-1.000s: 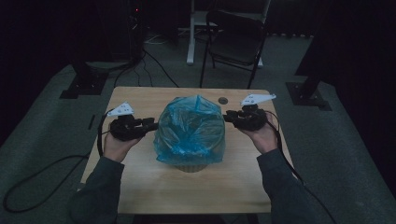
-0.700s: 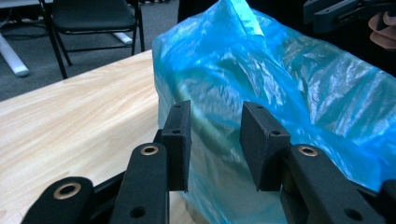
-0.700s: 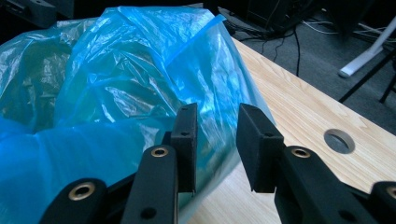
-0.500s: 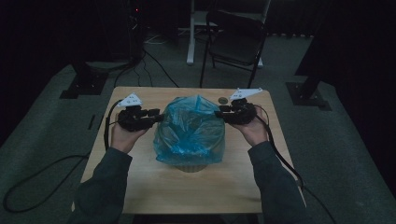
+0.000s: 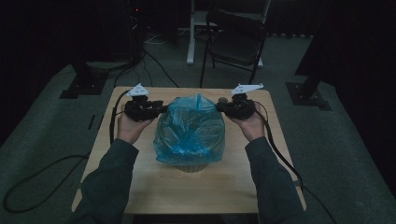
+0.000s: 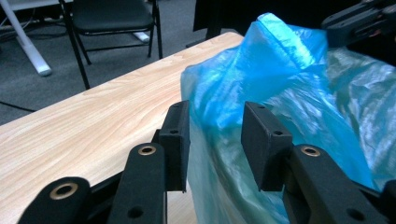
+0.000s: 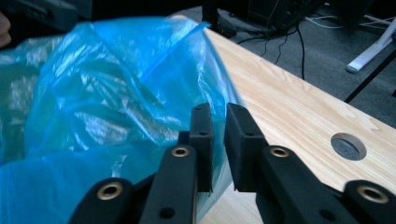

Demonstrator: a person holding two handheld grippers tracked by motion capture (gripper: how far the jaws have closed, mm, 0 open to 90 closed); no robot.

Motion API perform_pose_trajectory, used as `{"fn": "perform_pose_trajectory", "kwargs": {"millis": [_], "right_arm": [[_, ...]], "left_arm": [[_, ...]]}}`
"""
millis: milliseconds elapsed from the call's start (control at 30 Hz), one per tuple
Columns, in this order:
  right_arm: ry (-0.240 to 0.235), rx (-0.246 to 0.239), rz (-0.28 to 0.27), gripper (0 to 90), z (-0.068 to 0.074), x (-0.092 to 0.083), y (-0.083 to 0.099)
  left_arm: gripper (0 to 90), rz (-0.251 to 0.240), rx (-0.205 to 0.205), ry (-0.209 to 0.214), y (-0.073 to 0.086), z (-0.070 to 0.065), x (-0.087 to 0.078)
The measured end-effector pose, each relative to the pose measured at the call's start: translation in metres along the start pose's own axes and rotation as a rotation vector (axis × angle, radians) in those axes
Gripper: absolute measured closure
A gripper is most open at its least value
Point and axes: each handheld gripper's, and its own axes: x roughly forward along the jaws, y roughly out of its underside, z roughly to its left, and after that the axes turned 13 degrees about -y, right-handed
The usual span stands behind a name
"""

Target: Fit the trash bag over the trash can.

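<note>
A dim room with grey carpet surrounds a light wooden counter, and a black folding chair stands on the floor beyond its far edge, with cables trailing across the carpet nearby. A round hole is cut into the counter top near the far right corner.

In the middle of the counter stands a round container with a blue plastic bag draped over it, so that just the lower rim of the container shows beneath the plastic. The bag bulges up in crinkled folds and comes to a peak at its far side.

The person's forearms in dark sleeves reach in from the near edge, one on each side of the bag. The left claw sits at the bag's upper left edge; its jaws have just been opening and stand apart, with a fold of blue plastic lying between them but not pressed by the pads, as the left gripper view shows. The right claw is at the bag's upper right edge; its jaws have just been closing and stand nearly together with the bag's edge between them, though whether the pads actually pinch it cannot be told.
</note>
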Motion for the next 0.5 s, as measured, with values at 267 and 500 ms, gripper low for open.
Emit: {"fn": "perform_pose_trajectory", "kwargs": {"millis": [267, 500], "right_arm": [[0.016, 0.002, -0.008, 90.0, -0.003, 0.002, -0.007], [0.021, 0.007, -0.013, 90.0, -0.004, 0.005, -0.010]], "left_arm": [[59.5, -0.009, 0.014, 0.023, -0.012, -0.004, 0.013], [59.6, 0.005, 0.012, 0.013, -0.019, -0.006, 0.023]]}}
